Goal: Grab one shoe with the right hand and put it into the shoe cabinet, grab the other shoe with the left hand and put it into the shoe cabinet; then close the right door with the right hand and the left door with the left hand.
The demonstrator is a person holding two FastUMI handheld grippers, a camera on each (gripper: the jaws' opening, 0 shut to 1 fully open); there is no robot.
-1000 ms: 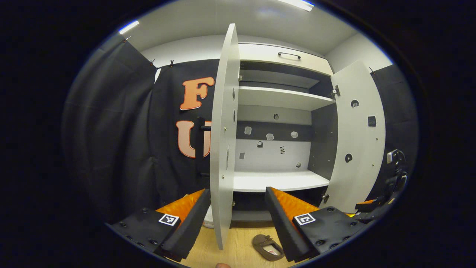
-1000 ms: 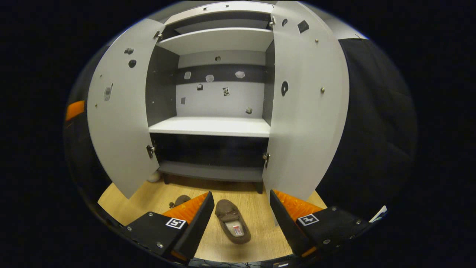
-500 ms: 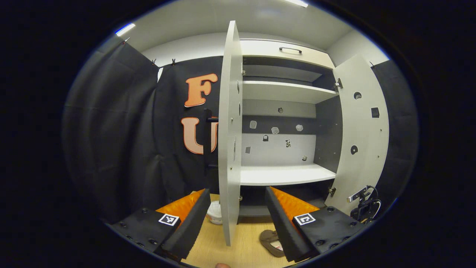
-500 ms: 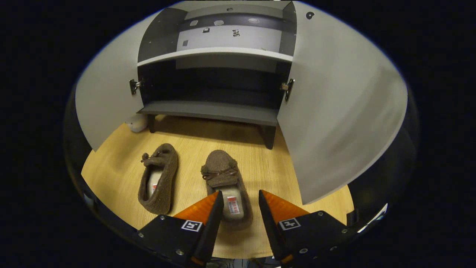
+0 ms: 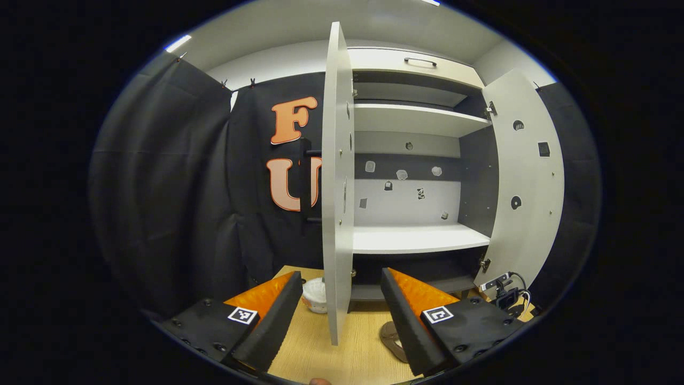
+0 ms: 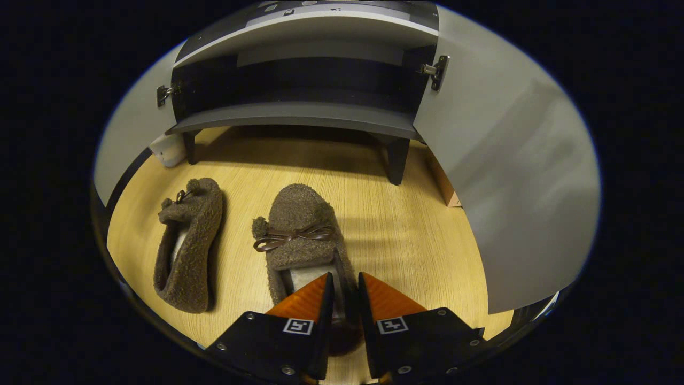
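My right gripper (image 6: 345, 294) pinches right shoe (image 6: 302, 235) rim on floor (image 6: 406, 235) | left shoe (image 6: 187, 240) beside | my left gripper (image 5: 339, 299) spread before cabinet (image 5: 417, 160)

You stand in staged recording booth: black cloth walls (image 5: 160, 203), pale wood-grain floor (image 6: 406, 235), white-doored shoe cabinet (image 5: 417, 117) at far side.

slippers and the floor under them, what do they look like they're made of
Slippers: brown fuzzy fleece or bouclé, matte and nubby, with a thin glossy brown bow, possibly leather or faux. Floor: light wood-look laminate or veneer, fine straight grain, smooth low sheen.
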